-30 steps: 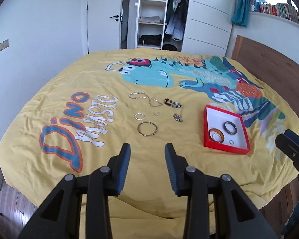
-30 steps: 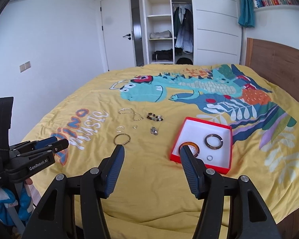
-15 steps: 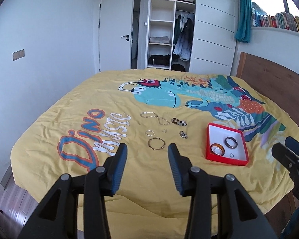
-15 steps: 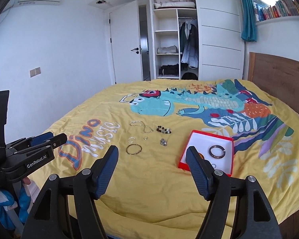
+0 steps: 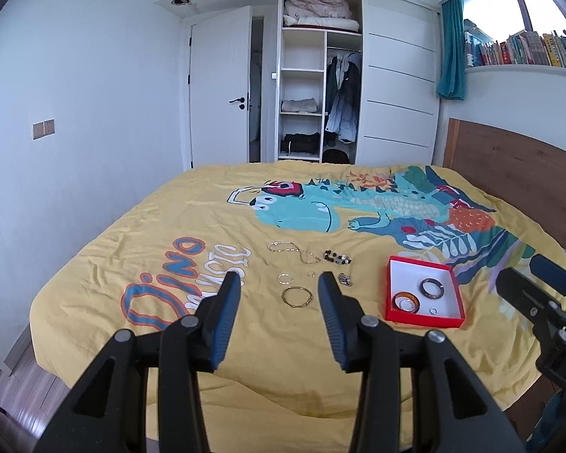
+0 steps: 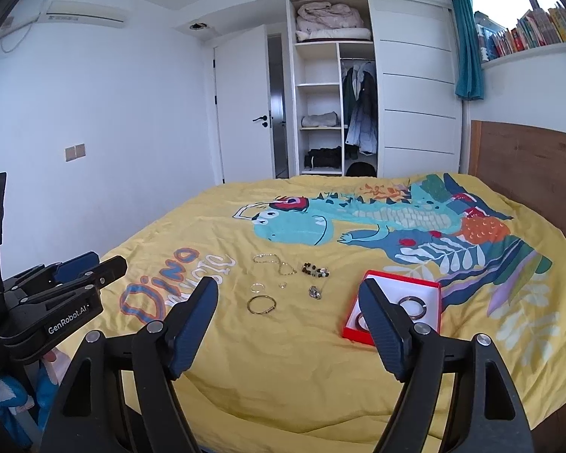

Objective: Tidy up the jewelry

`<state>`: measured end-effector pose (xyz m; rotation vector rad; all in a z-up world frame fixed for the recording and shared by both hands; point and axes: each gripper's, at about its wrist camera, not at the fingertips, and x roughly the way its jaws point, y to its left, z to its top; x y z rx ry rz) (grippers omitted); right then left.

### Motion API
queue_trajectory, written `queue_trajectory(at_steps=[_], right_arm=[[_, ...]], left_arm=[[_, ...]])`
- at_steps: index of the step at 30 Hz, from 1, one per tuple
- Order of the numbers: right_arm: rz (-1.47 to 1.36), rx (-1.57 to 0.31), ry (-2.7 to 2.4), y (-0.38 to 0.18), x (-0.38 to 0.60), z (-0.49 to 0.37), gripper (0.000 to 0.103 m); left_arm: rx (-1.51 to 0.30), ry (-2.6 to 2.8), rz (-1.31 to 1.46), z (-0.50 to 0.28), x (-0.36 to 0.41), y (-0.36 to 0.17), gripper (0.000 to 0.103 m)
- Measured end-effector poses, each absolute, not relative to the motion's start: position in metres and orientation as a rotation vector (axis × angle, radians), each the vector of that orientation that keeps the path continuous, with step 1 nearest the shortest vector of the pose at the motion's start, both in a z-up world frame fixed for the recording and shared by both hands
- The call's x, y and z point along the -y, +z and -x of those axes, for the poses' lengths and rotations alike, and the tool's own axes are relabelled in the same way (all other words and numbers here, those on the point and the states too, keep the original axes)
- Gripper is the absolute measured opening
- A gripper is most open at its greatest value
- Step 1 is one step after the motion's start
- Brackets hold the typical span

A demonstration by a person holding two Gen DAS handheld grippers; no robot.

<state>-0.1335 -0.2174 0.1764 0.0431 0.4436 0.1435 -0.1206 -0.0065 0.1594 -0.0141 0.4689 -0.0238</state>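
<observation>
A red box (image 5: 456,287) with a white inside lies on the yellow bedspread (image 5: 207,226) and holds an amber bangle (image 5: 405,301), a dark ring (image 5: 431,287) and a small ring (image 5: 432,310). Loose on the spread left of it are a gold bangle (image 5: 297,296), a thin hoop (image 5: 284,278), a chain (image 5: 294,251), a bead bracelet (image 5: 336,257) and a small charm (image 5: 344,278). My left gripper (image 5: 279,287) is open and empty, well short of the gold bangle. My right gripper (image 6: 288,294) is open and empty; its right finger hides part of the box (image 6: 432,290).
The bed's near edge runs below both grippers. A wooden headboard (image 5: 509,166) stands at the right, an open wardrobe (image 5: 317,94) and a door (image 5: 222,87) at the back, a white wall at the left. The left gripper also shows in the right wrist view (image 6: 56,294).
Both grippers have risen and pulled back from the bed, so the jewelry looks smaller and lower. Both stay open and empty. Nothing on the bed has moved.
</observation>
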Motion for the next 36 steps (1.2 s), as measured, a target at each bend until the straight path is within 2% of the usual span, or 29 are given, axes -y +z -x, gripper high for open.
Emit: queue_trajectory(at_steps=[7, 14, 36], right_arm=[[-0.031, -0.430, 0.145, 0.1790, 0.2145, 0.1388, 0.081], [-0.042, -0.434, 0.132, 0.1770, 0.2173, 0.1397, 0.081], [-0.046, -0.441, 0.131, 0.1747, 0.2130, 0.1379, 0.083]], left_arm=[[-0.453, -0.017, 0.012, 0.1245, 0.0089, 0.1635, 0.042], [-0.457, -0.011, -0.002, 0.1252, 0.0121, 0.1639, 0.048], [-0.464, -0.003, 0.000, 0.1193, 0.0098, 0.1586, 0.049]])
